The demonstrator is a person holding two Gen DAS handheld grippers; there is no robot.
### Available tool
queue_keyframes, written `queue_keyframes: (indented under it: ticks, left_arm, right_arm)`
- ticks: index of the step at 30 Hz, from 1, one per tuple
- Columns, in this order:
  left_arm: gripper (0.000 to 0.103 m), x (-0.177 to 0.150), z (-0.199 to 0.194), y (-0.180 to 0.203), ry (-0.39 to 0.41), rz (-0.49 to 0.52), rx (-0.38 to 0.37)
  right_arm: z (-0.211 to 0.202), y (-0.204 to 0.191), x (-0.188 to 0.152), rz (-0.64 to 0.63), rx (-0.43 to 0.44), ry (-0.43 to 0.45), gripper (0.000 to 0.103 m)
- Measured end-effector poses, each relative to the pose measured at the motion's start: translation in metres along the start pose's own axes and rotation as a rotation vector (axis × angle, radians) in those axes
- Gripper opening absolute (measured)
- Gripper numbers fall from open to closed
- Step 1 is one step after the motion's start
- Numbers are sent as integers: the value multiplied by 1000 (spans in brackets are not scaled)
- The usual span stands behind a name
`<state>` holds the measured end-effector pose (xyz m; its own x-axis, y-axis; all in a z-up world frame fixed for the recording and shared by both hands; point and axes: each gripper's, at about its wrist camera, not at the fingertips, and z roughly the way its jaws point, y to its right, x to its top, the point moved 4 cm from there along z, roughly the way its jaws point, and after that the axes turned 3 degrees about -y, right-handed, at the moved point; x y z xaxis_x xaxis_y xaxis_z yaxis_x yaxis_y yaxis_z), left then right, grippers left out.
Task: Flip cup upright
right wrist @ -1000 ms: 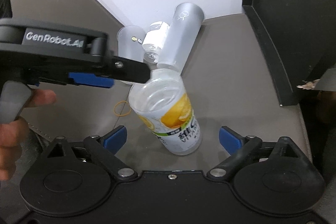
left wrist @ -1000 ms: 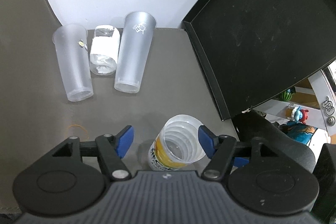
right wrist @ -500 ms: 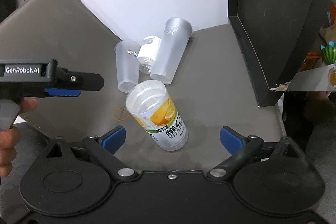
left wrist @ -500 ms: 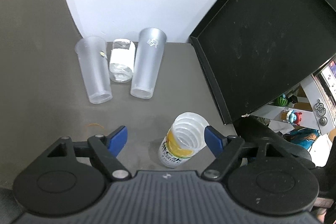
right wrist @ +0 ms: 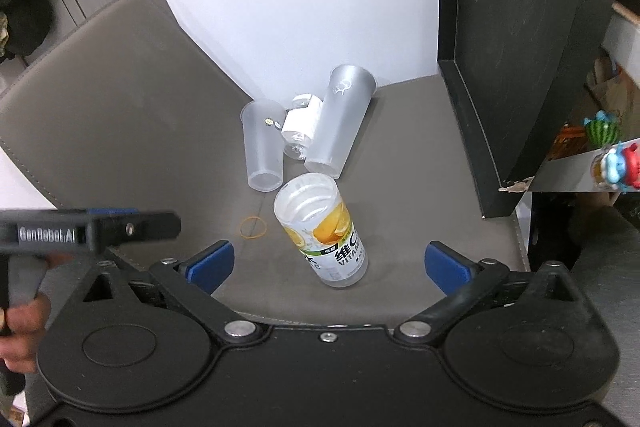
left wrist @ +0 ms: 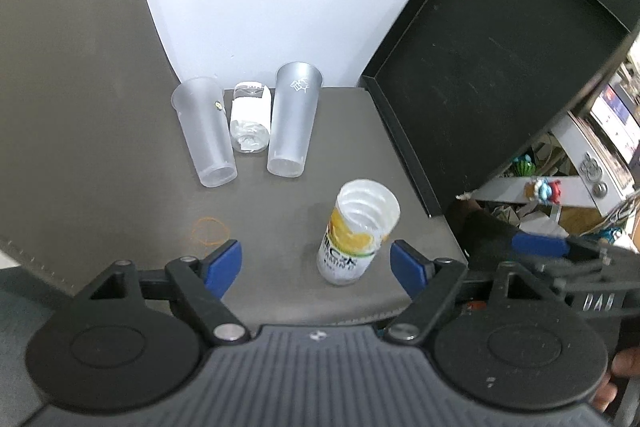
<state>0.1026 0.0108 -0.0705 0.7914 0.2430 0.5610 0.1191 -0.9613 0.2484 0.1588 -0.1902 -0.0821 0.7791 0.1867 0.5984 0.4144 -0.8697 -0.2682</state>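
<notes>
While the blue fingers [left wrist: 222, 261] of the left gripper [left wrist: 316, 261] stood wide apart with nothing between them, the labelled cup [left wrist: 356, 233] stood upright, mouth up, on the grey table [left wrist: 120, 187] just ahead of them, so the flip looked done. A clean finish meant backing straight off without brushing the cup or the three clear cups [left wrist: 248, 131] standing near the wall. The right gripper [right wrist: 326, 263] hung above the cup [right wrist: 324, 231], angled down, its fingers equally spread and empty.
</notes>
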Motion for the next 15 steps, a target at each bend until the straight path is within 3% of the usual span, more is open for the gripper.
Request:
queue_keyframes:
  ticks: [15]
  left_arm:
    - [82, -20, -38, 8, 41, 25, 3]
  right_arm:
    - [-43, 0, 4, 18, -13, 33, 103]
